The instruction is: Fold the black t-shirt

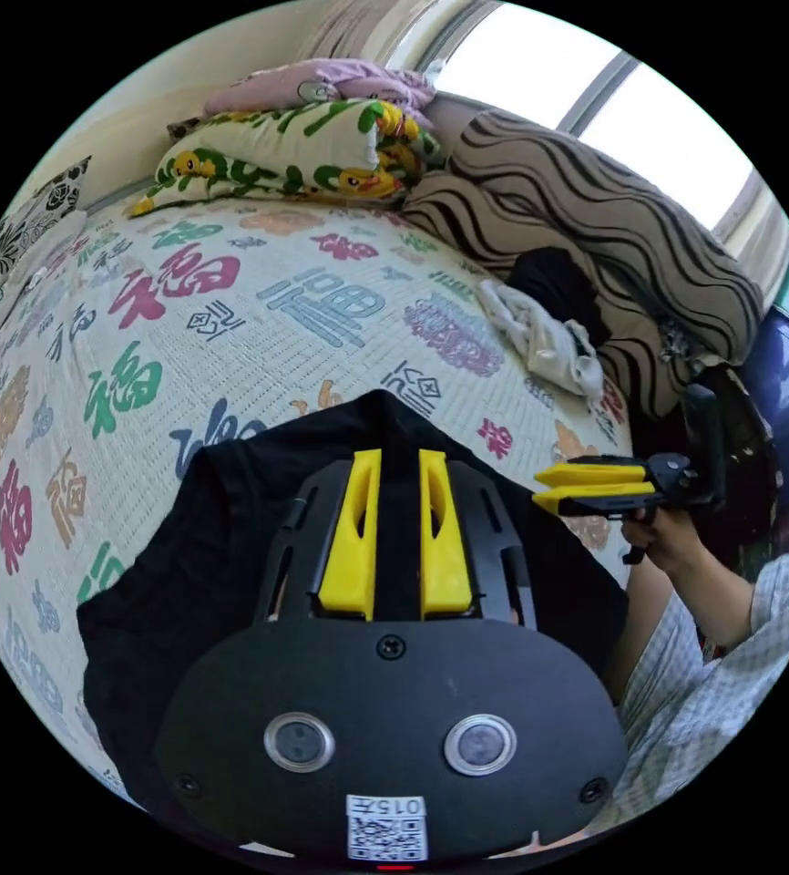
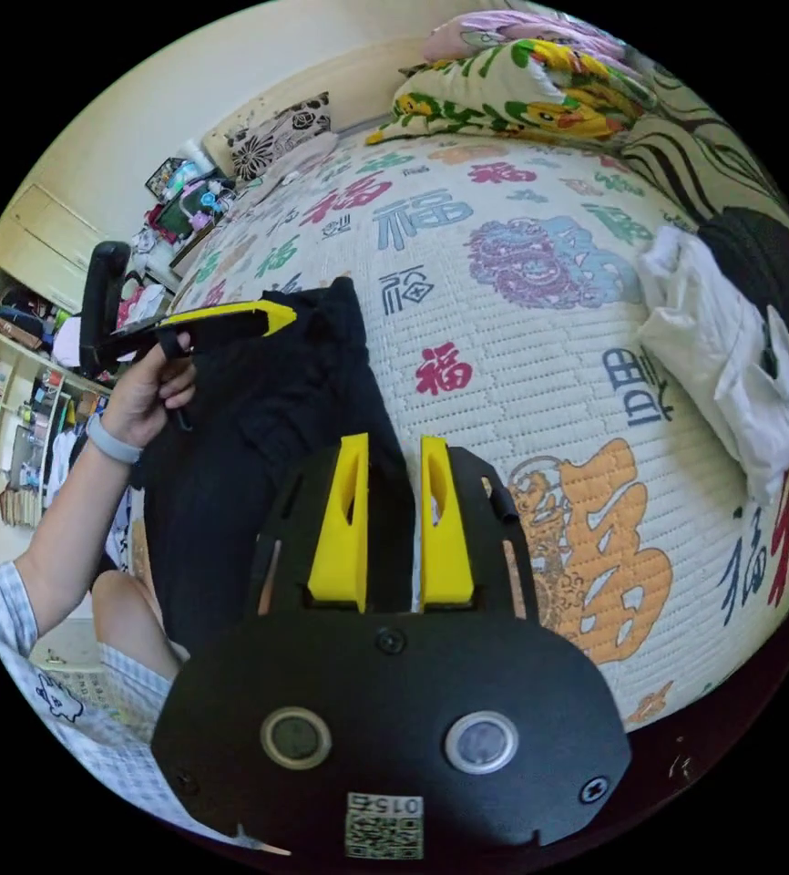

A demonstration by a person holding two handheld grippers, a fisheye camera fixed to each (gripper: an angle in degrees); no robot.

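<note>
Black t-shirt [image 1: 230, 538] lies lengthwise along bed edge [image 2: 540, 638]; both hand-held grippers narrowly parted, empty.

The bedspread [image 1: 258, 319] is showing a cream ground printed with characters in red, green, blue, orange and purple, and the t-shirt [image 1: 203, 547] lying on it is showing plain black. Both grippers, the left gripper [image 1: 398, 533] and the right gripper [image 2: 393, 524], are showing yellow jaws on black bodies. The folded quilt [image 1: 294, 150] is showing a white ground with green and yellow cartoon print, the bolster [image 1: 613, 228] is showing tan with black wavy stripes, and the crumpled cloth [image 2: 722, 365] is showing white.
</note>
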